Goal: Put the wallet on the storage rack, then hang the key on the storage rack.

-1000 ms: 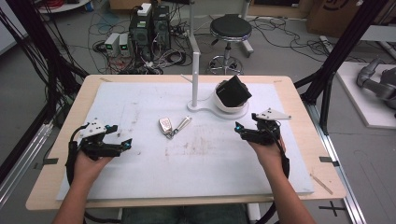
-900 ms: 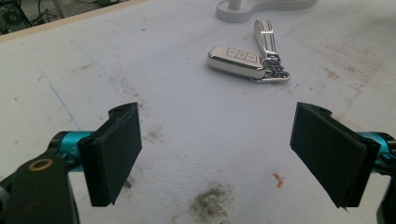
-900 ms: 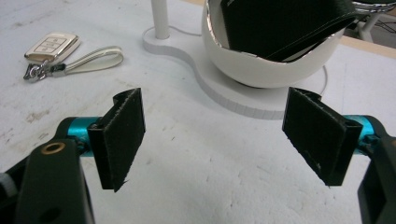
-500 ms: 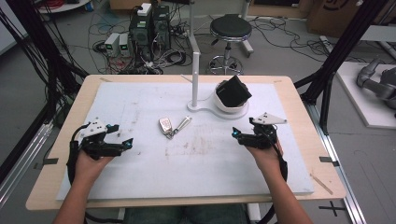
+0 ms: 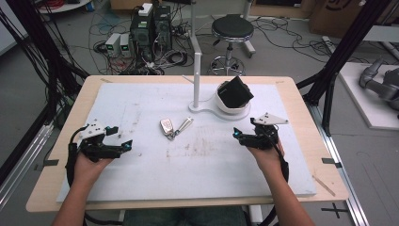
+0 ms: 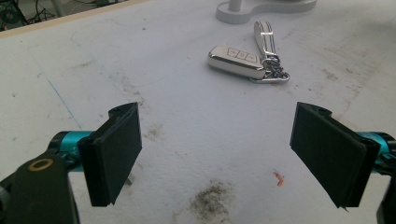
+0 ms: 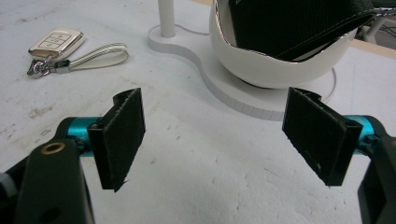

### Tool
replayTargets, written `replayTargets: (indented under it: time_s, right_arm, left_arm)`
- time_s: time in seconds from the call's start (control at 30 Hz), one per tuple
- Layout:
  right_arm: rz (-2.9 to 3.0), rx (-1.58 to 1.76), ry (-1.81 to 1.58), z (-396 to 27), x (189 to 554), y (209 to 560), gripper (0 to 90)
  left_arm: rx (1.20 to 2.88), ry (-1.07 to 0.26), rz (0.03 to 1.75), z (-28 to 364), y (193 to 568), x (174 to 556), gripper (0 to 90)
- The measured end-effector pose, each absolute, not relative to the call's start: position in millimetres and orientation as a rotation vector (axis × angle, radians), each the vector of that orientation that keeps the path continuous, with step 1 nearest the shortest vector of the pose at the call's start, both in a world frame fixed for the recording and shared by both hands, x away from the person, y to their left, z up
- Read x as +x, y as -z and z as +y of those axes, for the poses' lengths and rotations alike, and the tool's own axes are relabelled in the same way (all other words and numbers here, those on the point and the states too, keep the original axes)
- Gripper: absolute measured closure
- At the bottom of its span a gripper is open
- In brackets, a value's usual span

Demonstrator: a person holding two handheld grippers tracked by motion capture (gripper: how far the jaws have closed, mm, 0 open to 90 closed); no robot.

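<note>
A silver car key fob (image 5: 166, 127) with a white strap (image 5: 184, 125) lies flat on the white mat (image 5: 141, 103), near the middle. Behind it to the right, a white bowl (image 5: 231, 109) holds a black leather item (image 5: 235, 92). My left gripper (image 5: 123, 140) hovers open at the mat's left side, with the key fob (image 6: 236, 60) ahead of its empty jaws (image 6: 219, 140). My right gripper (image 5: 243, 130) is open at the right, just in front of the bowl (image 7: 280, 63). Its jaws (image 7: 215, 121) hold nothing, and the key fob (image 7: 56, 41) lies far to their left.
A white post (image 5: 196, 70) rises from a flat white base (image 5: 202, 109) joined to the bowl's stand. The mat covers a wooden table (image 5: 306, 108). On the floor behind are computers, cables and a black stool (image 5: 232, 28).
My right gripper has drifted a little left and nearer to the person. The left gripper and the key fob have stayed put.
</note>
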State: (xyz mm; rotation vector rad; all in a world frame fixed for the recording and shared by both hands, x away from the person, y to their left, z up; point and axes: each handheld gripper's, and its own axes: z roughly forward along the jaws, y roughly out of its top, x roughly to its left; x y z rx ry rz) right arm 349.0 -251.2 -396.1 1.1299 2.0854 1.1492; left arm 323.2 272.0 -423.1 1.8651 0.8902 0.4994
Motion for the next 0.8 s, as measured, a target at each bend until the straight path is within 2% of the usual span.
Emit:
replayTargets:
  time_s: [0.43,0.8]
  right_arm:
    - [2.117,1.096,-1.141,-248,347,398,21.5]
    - [2.141,1.054,-1.122,-246,339,402,21.5]
  left_arm:
    - [1.861,-0.485,0.883,265,422,325,16.6]
    - [1.883,-0.468,0.848,241,422,336,16.5]
